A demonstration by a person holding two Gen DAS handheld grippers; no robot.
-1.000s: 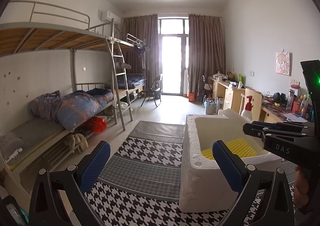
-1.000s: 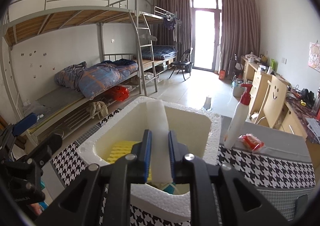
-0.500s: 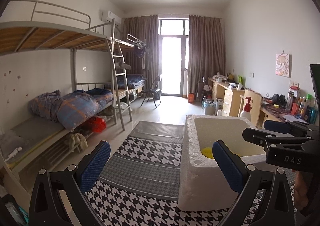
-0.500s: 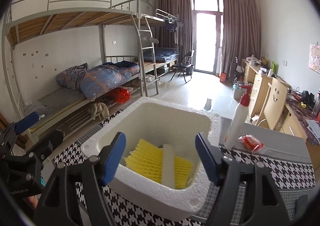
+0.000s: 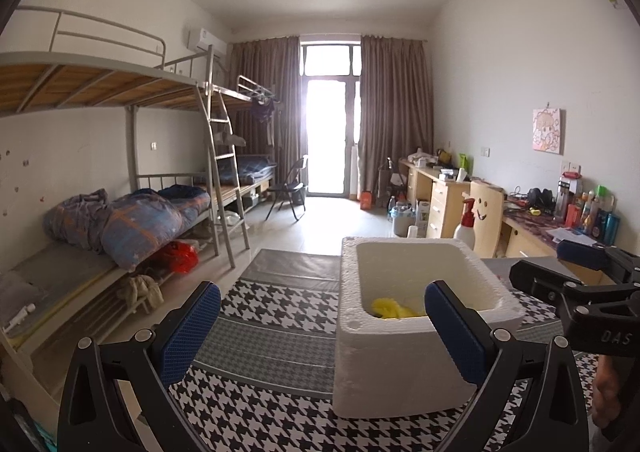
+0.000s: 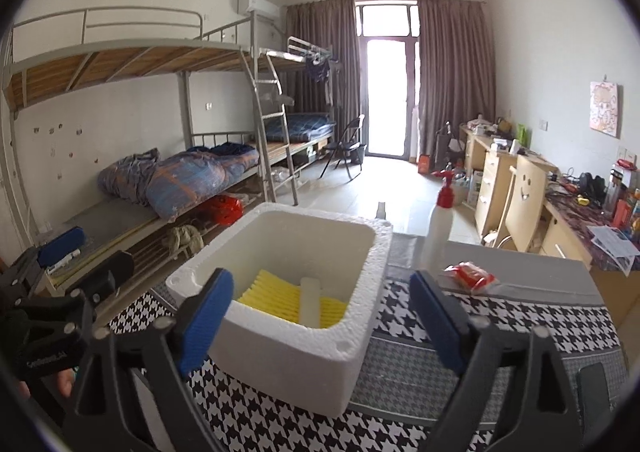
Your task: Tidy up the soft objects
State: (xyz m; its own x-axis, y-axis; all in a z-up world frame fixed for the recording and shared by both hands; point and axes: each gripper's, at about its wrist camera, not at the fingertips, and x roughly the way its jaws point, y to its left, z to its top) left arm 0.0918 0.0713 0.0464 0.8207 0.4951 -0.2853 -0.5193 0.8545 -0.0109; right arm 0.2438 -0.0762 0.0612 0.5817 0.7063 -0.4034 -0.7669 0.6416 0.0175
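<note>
A white styrofoam box (image 6: 288,356) stands on the houndstooth table cloth. Inside it lies a yellow ribbed foam sheet (image 6: 272,296), and a white foam stick (image 6: 310,300) rests on that sheet. My right gripper (image 6: 320,280) hovers just in front of the box; its jaws are opening wide and nothing is pressed between them. In the left wrist view the box (image 5: 400,352) sits to the right, with a corner of the yellow foam (image 5: 390,308) showing. My left gripper (image 5: 322,292) stands open and holds nothing. The right gripper (image 5: 580,272) shows at that view's right edge.
A spray bottle with a red top (image 6: 438,228) and a red packet (image 6: 472,276) stand on the cloth (image 6: 500,316) right of the box. Bunk beds (image 6: 160,180) line the left wall. Desks (image 6: 560,220) and a wooden chair line the right wall.
The right gripper let go of the white foam stick, which now lies in the box on the yellow foam. Its jaws spread wide and it drew back. The left gripper barely moved.
</note>
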